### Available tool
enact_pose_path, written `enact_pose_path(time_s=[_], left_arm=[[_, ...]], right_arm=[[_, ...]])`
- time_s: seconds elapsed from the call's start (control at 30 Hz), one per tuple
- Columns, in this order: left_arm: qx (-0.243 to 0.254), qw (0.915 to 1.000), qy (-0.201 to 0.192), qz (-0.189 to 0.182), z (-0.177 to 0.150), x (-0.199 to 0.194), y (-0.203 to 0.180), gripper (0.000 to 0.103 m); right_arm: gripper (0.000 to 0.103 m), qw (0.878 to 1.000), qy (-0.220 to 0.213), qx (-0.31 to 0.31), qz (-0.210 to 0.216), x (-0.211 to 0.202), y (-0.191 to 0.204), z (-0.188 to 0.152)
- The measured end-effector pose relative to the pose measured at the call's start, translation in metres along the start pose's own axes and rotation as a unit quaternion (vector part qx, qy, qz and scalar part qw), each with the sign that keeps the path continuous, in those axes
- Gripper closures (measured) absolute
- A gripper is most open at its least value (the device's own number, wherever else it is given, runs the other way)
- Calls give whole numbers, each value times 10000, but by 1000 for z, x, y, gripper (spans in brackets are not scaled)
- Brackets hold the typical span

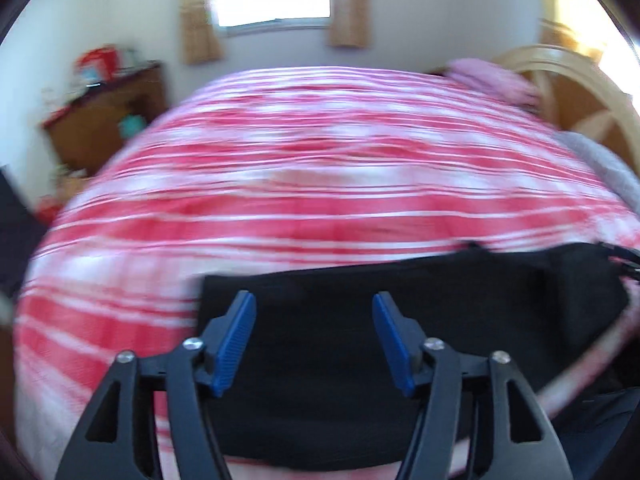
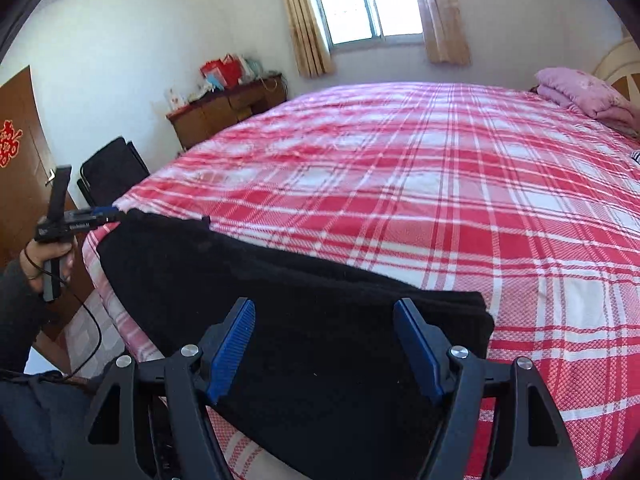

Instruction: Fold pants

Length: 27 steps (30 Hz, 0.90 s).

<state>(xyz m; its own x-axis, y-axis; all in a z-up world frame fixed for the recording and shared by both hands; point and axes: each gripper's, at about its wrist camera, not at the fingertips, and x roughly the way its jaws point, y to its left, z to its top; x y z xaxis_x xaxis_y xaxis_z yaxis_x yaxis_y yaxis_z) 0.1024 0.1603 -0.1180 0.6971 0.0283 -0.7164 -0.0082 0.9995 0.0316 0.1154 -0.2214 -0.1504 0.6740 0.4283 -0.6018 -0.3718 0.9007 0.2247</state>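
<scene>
Left black two-finger gripper with blue ribbed pads (image 1: 314, 340): spread wide, nothing between the pads, hovering over the near-left part of the black folded fabric pants (image 1: 400, 320). Left wrist view heavily motion-blurred, so contact with cloth not readable. In the right wrist view, seen again at far left (image 2: 106, 213), held in a hand (image 2: 44, 260) with a dark sleeve, blue tips at the pants' far-left corner; touching or just short of it, cannot tell.

Right black two-finger gripper with blue ribbed pads (image 2: 324, 344): also spread wide, holding nothing, poised above the near-right end of the pants (image 2: 280, 300).

Pants: lying flat as a long dark band along the near edge of the red-and-white plaid bedsheet (image 2: 440, 184), right end stacked in layers, squared off.

Further out: pink folded quilt (image 2: 580, 92) at the bed's far right corner beside a pale wooden headboard (image 1: 560, 80). Brown wooden cabinet (image 2: 228, 108) against the left wall, red bags on top. Window with tan curtains (image 2: 372, 4) on the back wall. Black chair (image 2: 112, 168) by the bed's left side.
</scene>
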Motion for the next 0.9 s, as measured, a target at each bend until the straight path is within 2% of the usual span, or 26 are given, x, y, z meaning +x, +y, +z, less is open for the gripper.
enact_pose_path(time_s=[0.1,0.2,0.27,0.37,0.4,0.43,0.47,0.57,0.6,0.67,0.77,0.9], left_arm=[[-441,9987,167,190,-16,11,42,35],[-776,9964,331,-98,-32,28,62,35],[-1020,9938,135,-414,-38,30,66,30],[-1000,9933,105,-577,-37,32,61,30],[-1018,9923,107,-698,-37,32,61,32],[-1062,9901,127,-910,-37,32,60,43],[-1088,9893,180,-961,-37,32,60,44],[-1065,9907,199,-824,-35,33,61,71],[-1184,9882,189,-956,-35,31,67,80],[-1446,9820,129,-1210,-36,26,75,84],[-1543,9769,-33,-1475,-31,16,73,85],[-1702,9638,-347,-2024,-16,-10,64,85]], right_arm=[[30,9997,-154,206,-10,-6,-5,2],[30,9992,-168,344,-76,-8,-10,-1],[30,9988,-140,448,-106,-8,-14,-4],[30,9983,-121,562,-135,-10,-21,-9],[30,9980,-111,605,-142,-10,-23,-11],[30,9977,-120,647,-150,-11,-25,-11],[30,9973,-139,699,-156,-11,-27,-11],[30,9963,-186,832,-123,-12,-32,-11],[30,9962,-200,831,-139,-12,-32,-11],[30,9961,-240,826,-182,-14,-32,-11],[30,9962,-265,815,-181,-15,-31,-11],[30,9965,-305,739,-238,-17,-29,-10]])
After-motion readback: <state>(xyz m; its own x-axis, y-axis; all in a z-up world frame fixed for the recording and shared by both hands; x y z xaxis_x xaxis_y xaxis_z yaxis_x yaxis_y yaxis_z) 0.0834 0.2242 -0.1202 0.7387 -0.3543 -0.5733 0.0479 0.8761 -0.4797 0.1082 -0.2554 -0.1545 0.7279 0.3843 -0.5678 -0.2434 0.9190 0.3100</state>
